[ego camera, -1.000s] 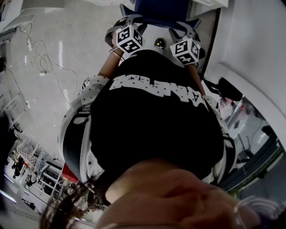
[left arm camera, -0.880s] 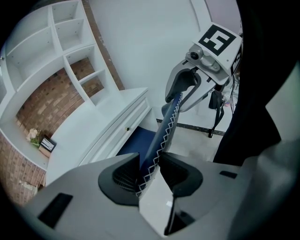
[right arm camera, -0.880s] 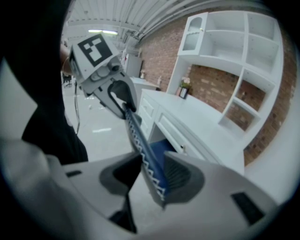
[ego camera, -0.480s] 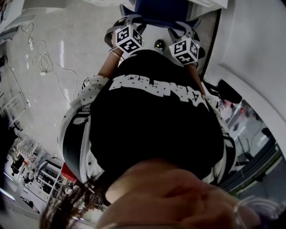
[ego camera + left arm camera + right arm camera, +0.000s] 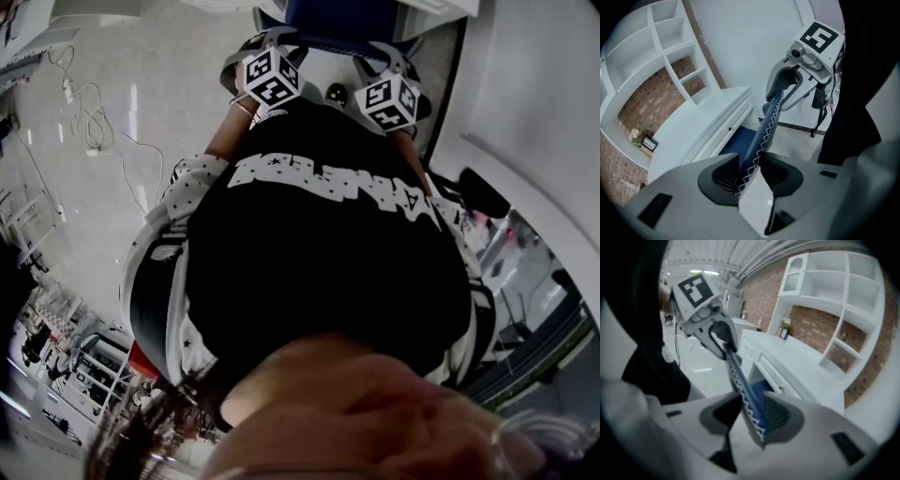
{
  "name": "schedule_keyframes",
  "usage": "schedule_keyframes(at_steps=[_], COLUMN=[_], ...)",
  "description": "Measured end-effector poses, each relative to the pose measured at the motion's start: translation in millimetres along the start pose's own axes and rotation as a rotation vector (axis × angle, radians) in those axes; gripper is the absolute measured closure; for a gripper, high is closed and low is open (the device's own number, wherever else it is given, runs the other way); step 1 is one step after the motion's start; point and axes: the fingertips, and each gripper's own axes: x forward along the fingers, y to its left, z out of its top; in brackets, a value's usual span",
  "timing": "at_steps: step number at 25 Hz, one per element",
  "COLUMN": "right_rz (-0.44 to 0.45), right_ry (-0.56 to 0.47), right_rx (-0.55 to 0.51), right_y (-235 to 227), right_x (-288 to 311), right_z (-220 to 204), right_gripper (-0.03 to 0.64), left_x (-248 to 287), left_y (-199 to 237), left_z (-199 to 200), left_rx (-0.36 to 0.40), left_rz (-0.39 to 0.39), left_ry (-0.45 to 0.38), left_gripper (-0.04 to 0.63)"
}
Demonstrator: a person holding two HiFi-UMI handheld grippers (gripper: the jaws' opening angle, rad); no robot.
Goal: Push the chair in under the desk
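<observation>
The chair's blue backrest [image 5: 766, 131] with white zigzag stitching runs edge-on between both grippers. My left gripper [image 5: 747, 171] is shut on one end of that top edge, and my right gripper [image 5: 752, 416] is shut on the other end of the backrest [image 5: 738, 380]. Each gripper view shows the other gripper across the edge: the right gripper [image 5: 787, 89] and the left gripper [image 5: 719, 336]. The blue seat [image 5: 736, 143] reaches under the white desk [image 5: 689, 126]. In the head view both grippers [image 5: 270, 42] [image 5: 398, 54] meet the blue chair [image 5: 342, 21] at the top.
A white shelf unit [image 5: 843, 296] against a brick wall stands on the desk [image 5: 797, 357]. A small picture frame [image 5: 647, 143] and flowers sit at the desk's end. Cables [image 5: 89, 122] lie on the floor to the left. The person's black shirt [image 5: 328, 272] fills the head view.
</observation>
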Motion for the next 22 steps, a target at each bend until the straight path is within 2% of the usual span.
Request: schedule_keyframes(at_steps=[22], right_rz=[-0.015], right_ry=[0.011], right_rx=[0.018], right_y=[-23.3], right_x=[12.2], right_z=[5.2], right_gripper=[0.448], left_x=[18.8], left_y=[19.4], left_z=[10.2], left_rx=[0.037], left_rz=[-0.030], left_ry=[-0.002], left_gripper=[0.426])
